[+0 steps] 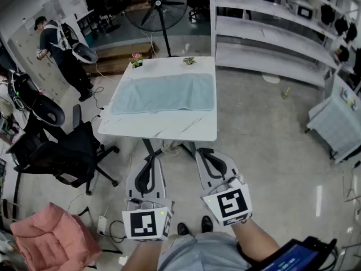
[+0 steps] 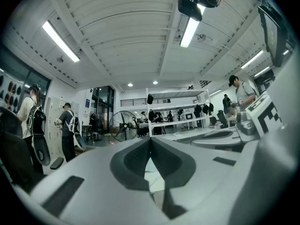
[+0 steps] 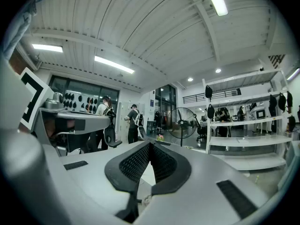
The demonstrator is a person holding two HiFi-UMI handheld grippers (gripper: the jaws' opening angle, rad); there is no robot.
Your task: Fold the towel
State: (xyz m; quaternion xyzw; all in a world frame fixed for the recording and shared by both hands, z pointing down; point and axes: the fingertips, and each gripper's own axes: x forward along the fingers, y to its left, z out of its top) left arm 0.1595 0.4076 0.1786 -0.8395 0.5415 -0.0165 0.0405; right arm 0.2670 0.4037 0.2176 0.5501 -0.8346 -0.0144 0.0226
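Holding plants, two pots [image 1: 136, 62] [image 1: 189, 61] stand behind the towel [image 1: 163, 93]; left gripper [image 1: 151, 154] and right gripper [image 1: 203, 152] closed, empty.

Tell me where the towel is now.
In the head view the blue towel lies spread flat on the white table, just short of two small plants at its far edge.

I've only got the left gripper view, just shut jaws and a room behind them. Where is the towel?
Observer: In the head view, the towel lies spread flat on the white table, ahead of you.
Operator: Is the right gripper on it?
Observer: No. The right gripper is shut and empty, short of the table, beside the left gripper.
Operator: Anything else on the table?
Observer: A pink-flowered plant and a green plant stand at its far edge, beyond the towel.
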